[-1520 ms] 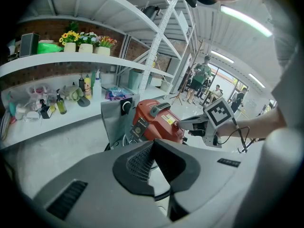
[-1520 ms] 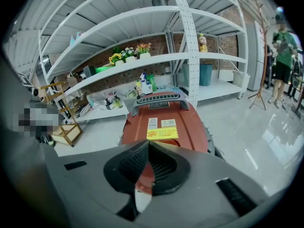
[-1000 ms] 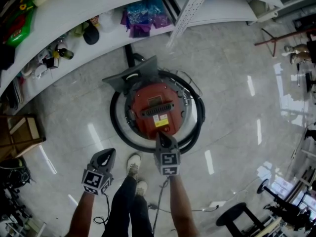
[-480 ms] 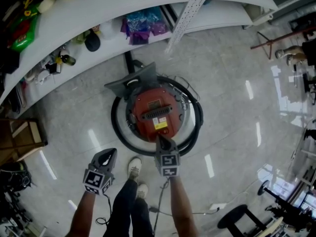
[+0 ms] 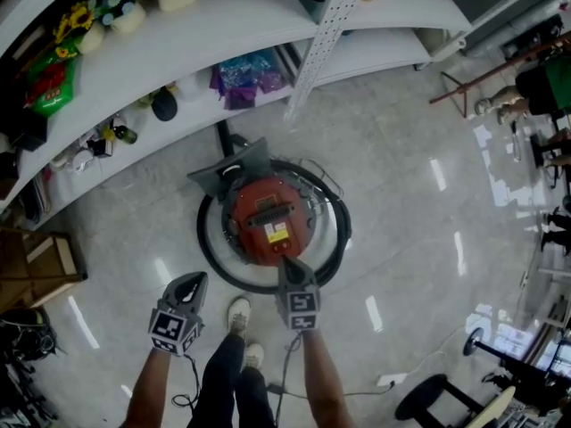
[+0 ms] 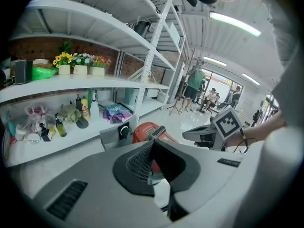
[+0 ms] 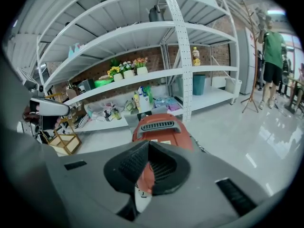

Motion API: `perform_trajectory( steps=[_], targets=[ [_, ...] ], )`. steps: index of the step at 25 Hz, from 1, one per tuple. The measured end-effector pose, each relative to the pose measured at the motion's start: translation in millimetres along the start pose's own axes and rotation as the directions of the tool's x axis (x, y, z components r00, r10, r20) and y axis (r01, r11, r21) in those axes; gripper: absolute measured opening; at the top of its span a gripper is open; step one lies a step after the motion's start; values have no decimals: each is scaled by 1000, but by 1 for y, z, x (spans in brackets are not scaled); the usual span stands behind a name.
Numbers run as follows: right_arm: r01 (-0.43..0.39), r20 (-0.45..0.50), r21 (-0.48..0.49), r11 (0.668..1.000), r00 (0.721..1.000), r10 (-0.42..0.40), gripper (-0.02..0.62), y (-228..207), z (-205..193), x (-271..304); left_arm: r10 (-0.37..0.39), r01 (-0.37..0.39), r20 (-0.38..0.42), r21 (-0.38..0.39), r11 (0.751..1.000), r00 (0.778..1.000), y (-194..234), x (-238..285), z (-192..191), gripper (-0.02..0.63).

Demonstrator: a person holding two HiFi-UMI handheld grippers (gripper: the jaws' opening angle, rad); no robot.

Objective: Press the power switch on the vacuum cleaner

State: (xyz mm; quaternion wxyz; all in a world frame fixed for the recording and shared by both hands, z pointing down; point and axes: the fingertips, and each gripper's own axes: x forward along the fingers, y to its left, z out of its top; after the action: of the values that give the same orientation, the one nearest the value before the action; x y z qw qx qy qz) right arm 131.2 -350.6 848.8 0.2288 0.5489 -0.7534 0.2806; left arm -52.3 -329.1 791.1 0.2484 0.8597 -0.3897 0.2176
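Sitting on the glossy grey floor (image 5: 410, 194) in front of the white shelving (image 5: 187, 52), the red vacuum cleaner (image 5: 270, 230) has a black slotted handle across its top and a yellow label (image 5: 277, 235) on the near side of its body. A black hose (image 5: 208, 250) runs in a ring round it, and a grey floor nozzle (image 5: 234, 169) lies at its far side, toward the shelves. The right gripper (image 5: 288, 263) points at the machine, its tip over the near edge of the red body; whether it touches the casing cannot be told. In its own view its jaws meet at the tips with nothing clamped between them, and the red body shows through the hollow behind the tips. The left gripper (image 5: 191, 280) hangs off to the left of the vacuum cleaner, near the hose ring but clear of it, above bare floor. Its jaws are likewise closed tip to tip and hold nothing. The person's shoes (image 5: 239, 313) stand between the two grippers, just beside the hose ring.
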Motion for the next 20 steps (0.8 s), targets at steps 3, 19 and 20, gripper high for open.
perform_trajectory(
  steps=[3,19,20],
  targets=[
    [12,35,10,1000,999,-12,11,-1,17,-24,-8,8,21,20,1000,1000,-9,-8,17,8],
    [68,188,28,997,980,-72,11,7,94,-173,-33,15,156,114,993,987,-67,-83,119,8],
    [71,194,26,997,978,-75,11,8,98,-182,-34,14,166,120,993,985,-72,-89,125,8]
  ],
)
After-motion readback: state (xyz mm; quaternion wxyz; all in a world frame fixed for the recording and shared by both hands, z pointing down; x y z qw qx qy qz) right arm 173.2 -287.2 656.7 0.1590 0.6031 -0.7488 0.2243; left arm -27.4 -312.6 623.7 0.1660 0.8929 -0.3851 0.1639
